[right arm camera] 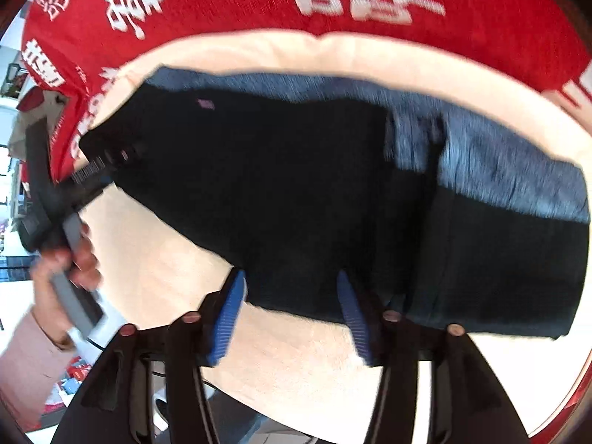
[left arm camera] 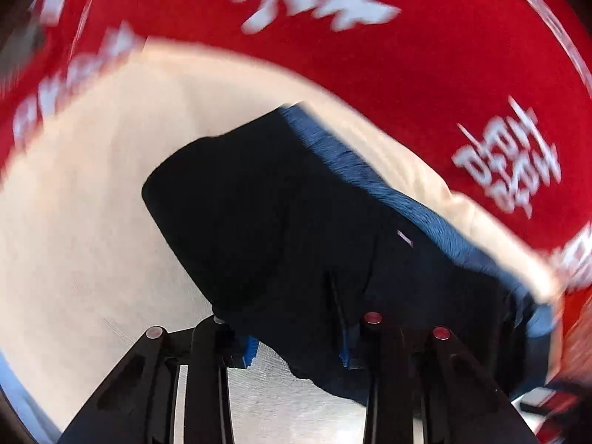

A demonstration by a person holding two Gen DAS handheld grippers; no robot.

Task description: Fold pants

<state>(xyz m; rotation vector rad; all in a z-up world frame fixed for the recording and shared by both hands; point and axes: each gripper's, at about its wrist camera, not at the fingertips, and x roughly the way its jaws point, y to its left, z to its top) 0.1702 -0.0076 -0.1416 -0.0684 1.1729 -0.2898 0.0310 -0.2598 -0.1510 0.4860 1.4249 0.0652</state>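
The dark navy pants (right arm camera: 314, 185) lie folded into a compact block on a cream cloth (right arm camera: 155, 259), with a lighter blue inner layer showing along the far edge. My right gripper (right arm camera: 292, 318) is open, its blue pads at the block's near edge with nothing between them. My left gripper (left arm camera: 298, 351) is open, and the pants' near edge (left arm camera: 296, 240) drapes over its blue pads. In the right wrist view the left gripper (right arm camera: 88, 174) touches the block's left corner, held by a hand.
The cream cloth (left arm camera: 74, 222) lies on a red tablecloth (left arm camera: 370, 55) with white characters, which shows in the right wrist view too (right arm camera: 222, 0). The table's near edge and a cluttered floor (right arm camera: 66, 388) lie at lower left.
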